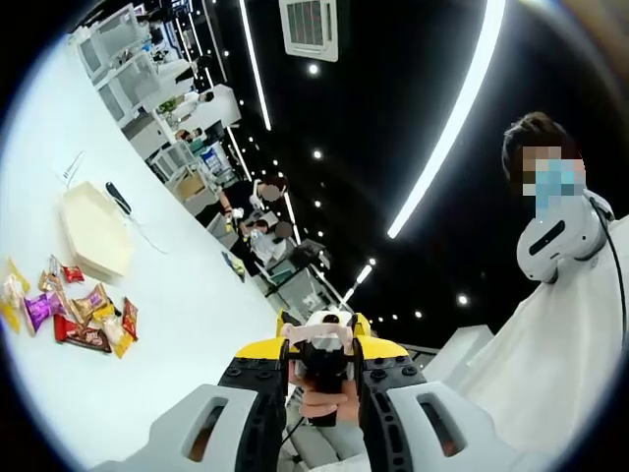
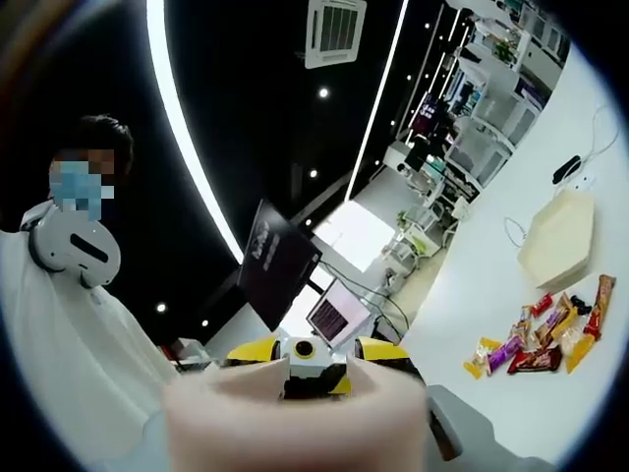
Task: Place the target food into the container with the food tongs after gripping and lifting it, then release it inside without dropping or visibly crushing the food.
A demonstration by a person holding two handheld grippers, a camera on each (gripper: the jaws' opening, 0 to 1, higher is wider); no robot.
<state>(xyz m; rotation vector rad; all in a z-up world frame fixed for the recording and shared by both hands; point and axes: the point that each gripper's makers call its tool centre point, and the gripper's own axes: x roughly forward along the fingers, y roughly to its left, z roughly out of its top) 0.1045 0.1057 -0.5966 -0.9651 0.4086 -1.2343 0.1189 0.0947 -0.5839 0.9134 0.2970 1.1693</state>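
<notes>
Both grippers face each other, raised well away from the snack packets [image 1: 74,315] and container [image 1: 95,228] on the worktop [image 1: 187,315]; their grip state is unclear. With no tongs seen in hand, a hurried descent could scatter packets.

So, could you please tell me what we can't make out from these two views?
- Right gripper view: the right claw is hidden behind a blurred pinkish object right at the lens; open or shut can't be told.
- Left gripper view: the snack packets are too small to read.
- Left gripper view: the inside of the pale container lies at a flat angle, so any contents can't be told.
</notes>
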